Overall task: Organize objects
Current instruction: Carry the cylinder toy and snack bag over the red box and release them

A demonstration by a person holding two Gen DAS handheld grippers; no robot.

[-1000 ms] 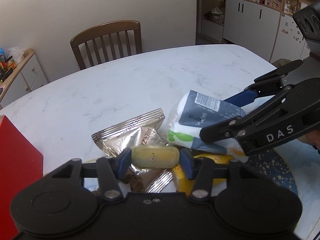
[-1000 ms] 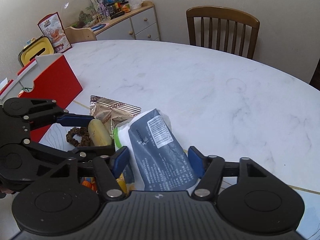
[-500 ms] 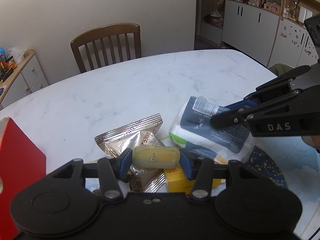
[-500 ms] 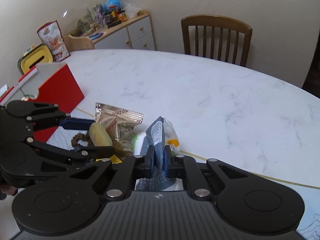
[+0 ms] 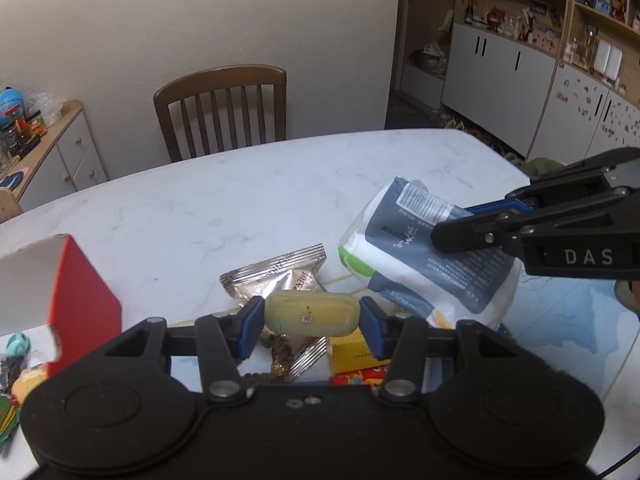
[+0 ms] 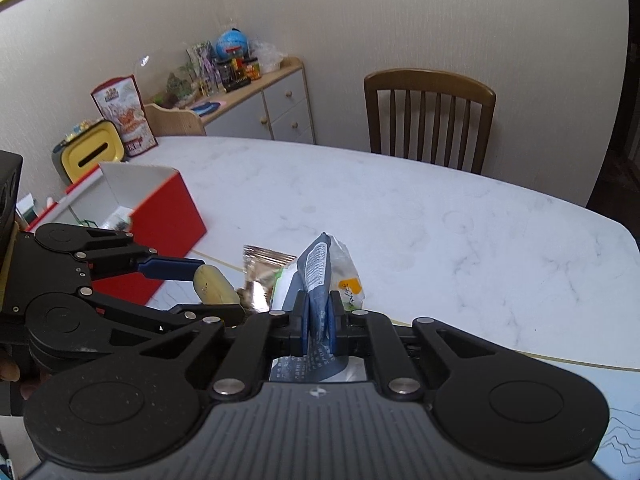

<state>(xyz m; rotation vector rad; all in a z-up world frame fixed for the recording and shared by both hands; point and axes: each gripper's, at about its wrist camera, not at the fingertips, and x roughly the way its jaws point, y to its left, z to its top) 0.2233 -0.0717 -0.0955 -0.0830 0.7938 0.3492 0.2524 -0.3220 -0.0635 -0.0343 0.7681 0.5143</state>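
From the left wrist, your left gripper (image 5: 311,317) clamps the yellow oblong piece (image 5: 311,314) crosswise above the silver foil packet (image 5: 280,276), likely bound for the open red box (image 5: 76,300) just beside it. From the right wrist, your right gripper (image 6: 319,322) pinches the blue-and-white pouch (image 6: 320,276), lifted over the white marble table (image 6: 420,232); a wooden chair (image 6: 430,116) and sideboard (image 6: 260,108) stand behind.

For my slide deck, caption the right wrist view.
Right gripper pinches a tissue pack while left gripper holds a yellow bar.
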